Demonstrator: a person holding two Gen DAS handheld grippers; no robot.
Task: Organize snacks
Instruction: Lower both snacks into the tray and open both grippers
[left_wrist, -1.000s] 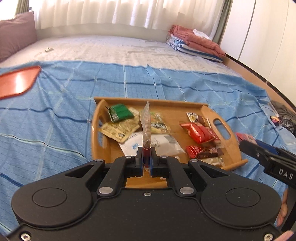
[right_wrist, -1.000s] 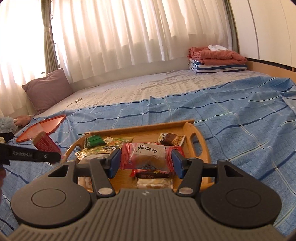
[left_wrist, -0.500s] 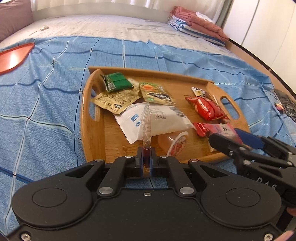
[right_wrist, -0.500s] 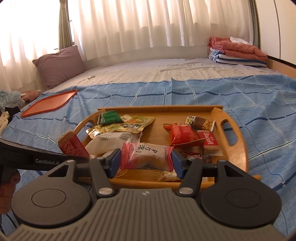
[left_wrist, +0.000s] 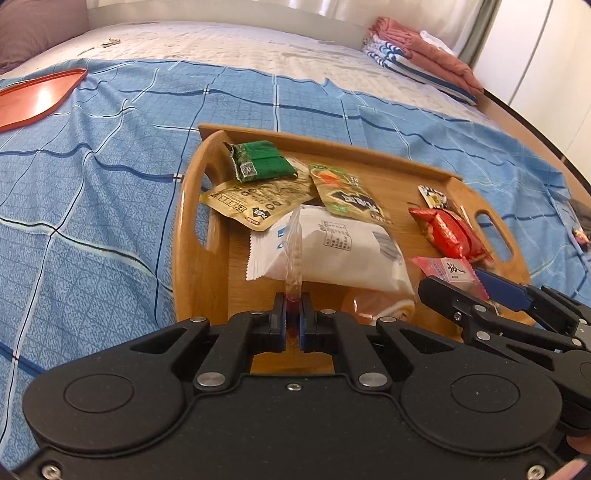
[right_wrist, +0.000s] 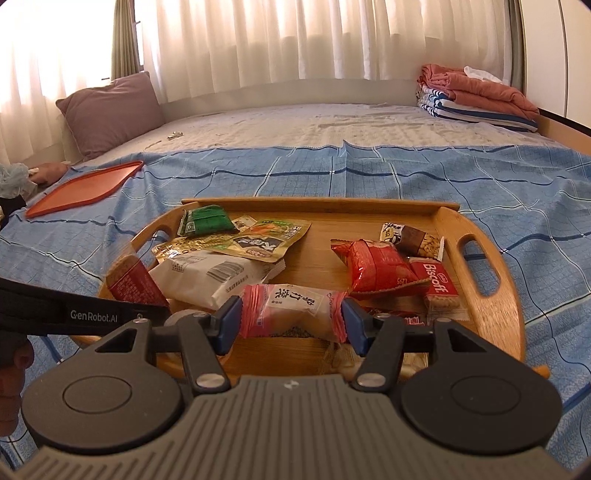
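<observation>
A wooden tray (left_wrist: 192, 236) (right_wrist: 491, 310) lies on the blue bedspread and holds several snack packets. My left gripper (left_wrist: 293, 317) is shut on a thin red packet (left_wrist: 294, 254), seen edge-on over the tray's near left part; from the right wrist view its red face (right_wrist: 135, 284) shows. My right gripper (right_wrist: 291, 319) is shut on a pink-ended wrapped snack (right_wrist: 291, 310) above the tray's near edge, also visible in the left wrist view (left_wrist: 448, 271). A white packet (left_wrist: 332, 251), green packet (left_wrist: 262, 162) and red packet (right_wrist: 373, 267) lie in the tray.
An orange tray (right_wrist: 85, 188) lies on the bedspread at far left. A pillow (right_wrist: 110, 110) sits at the back left and folded bedding (right_wrist: 476, 96) at the back right. A Biscoff packet (right_wrist: 439, 291) lies by the tray's right handle.
Both grippers have come down and closer to the wooden tray, each still holding its packet. The tray now fills more of both views.
</observation>
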